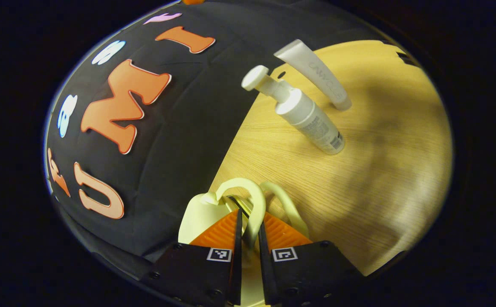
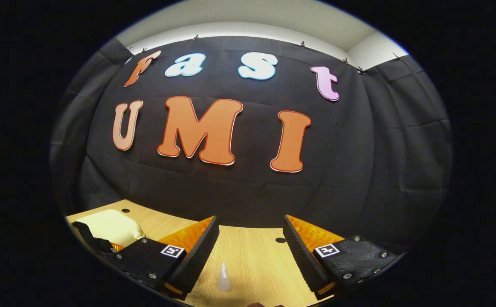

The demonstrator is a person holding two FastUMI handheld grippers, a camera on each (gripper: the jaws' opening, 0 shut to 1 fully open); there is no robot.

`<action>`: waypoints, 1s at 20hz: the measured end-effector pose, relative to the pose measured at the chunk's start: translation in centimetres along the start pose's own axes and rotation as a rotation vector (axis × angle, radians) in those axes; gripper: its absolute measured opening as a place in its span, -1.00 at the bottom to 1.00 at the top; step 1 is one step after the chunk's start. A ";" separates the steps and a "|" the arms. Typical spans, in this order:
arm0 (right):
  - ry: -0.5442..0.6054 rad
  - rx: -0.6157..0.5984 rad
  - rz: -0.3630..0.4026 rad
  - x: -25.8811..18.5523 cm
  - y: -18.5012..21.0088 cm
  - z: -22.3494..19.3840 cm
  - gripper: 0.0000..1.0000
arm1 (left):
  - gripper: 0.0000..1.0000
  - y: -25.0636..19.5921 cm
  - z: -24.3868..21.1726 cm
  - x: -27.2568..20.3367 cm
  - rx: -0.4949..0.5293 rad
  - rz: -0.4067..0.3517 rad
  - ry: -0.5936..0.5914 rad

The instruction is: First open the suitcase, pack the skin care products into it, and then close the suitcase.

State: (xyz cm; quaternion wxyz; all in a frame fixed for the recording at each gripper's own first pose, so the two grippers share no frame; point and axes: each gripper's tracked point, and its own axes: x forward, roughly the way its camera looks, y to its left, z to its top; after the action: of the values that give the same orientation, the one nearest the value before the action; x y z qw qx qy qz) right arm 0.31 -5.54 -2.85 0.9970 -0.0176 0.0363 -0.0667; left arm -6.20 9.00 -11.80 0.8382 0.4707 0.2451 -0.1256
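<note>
My left claw (image 1: 250,232) is pinched on one of the pale cream handles (image 1: 254,204) of the suitcase (image 1: 198,215); both orange fingers (image 1: 220,232) press against the loop from either side, and the second handle loop (image 1: 288,204) arcs free just beside it on the right. The suitcase itself is a pale cream shell, and in the left gripper view I see only a small part of it under and behind my fingers, sitting at the edge of the wooden bench (image 1: 380,179) close to the black cloth wall. Farther along the bench stand two of the skin care products: a white pump bottle (image 1: 305,115) with its round pump head towards the wall, and just beside it, apart from it, a white squeeze tube (image 1: 316,72) standing on its cap. Both are well apart from the suitcase. My right claw (image 2: 251,249) is spread wide and holds nothing, hanging over the bench and facing the wall. Between its fingers, low in the right gripper view, a small translucent cone-shaped tip (image 2: 224,278) pokes up; I cannot tell what it belongs to. Off to the left in that view I see the cream suitcase (image 2: 109,226) again, with my left claw at its near edge.
</note>
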 end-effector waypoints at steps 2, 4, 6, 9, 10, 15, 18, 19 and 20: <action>0.006 -0.002 0.007 0.0 0.4 -0.2 0.91 | -0.82 1.9 0.7 0.9 -0.022 0.092 -0.058; 0.012 0.002 0.017 0.1 1.0 -0.3 0.92 | -0.85 2.9 0.8 0.3 -0.117 0.112 -0.074; 0.018 0.005 0.028 0.2 1.8 -0.4 0.91 | -0.86 3.5 0.6 0.3 -0.207 0.158 -0.090; 0.023 0.004 0.044 0.5 3.1 -0.3 0.91 | -0.87 3.4 0.2 0.7 -0.374 0.186 -0.113; 0.024 0.002 0.049 0.6 3.6 -0.2 0.91 | -0.86 3.5 0.1 1.0 -0.450 0.183 -0.131; 0.030 -0.016 0.090 1.1 6.6 0.0 0.92 | -0.86 4.6 -0.2 0.4 -0.697 0.217 -0.157; 0.038 -0.026 0.108 1.4 8.2 0.2 0.92 | -0.86 4.6 -0.1 0.3 -0.859 0.192 -0.181; 0.039 -0.030 0.109 1.4 8.7 0.3 0.92 | -0.86 4.8 0.0 0.2 -0.931 0.187 -0.185; 0.041 -0.034 0.109 1.5 9.0 0.3 0.92 | -0.86 5.2 -0.2 0.2 -0.995 0.197 -0.185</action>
State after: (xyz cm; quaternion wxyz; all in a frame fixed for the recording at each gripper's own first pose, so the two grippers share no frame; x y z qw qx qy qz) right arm 3.03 3.16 -3.02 0.9977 -0.0309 0.0588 -0.0121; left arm -3.79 11.90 -8.19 0.9867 0.0228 0.1544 0.0446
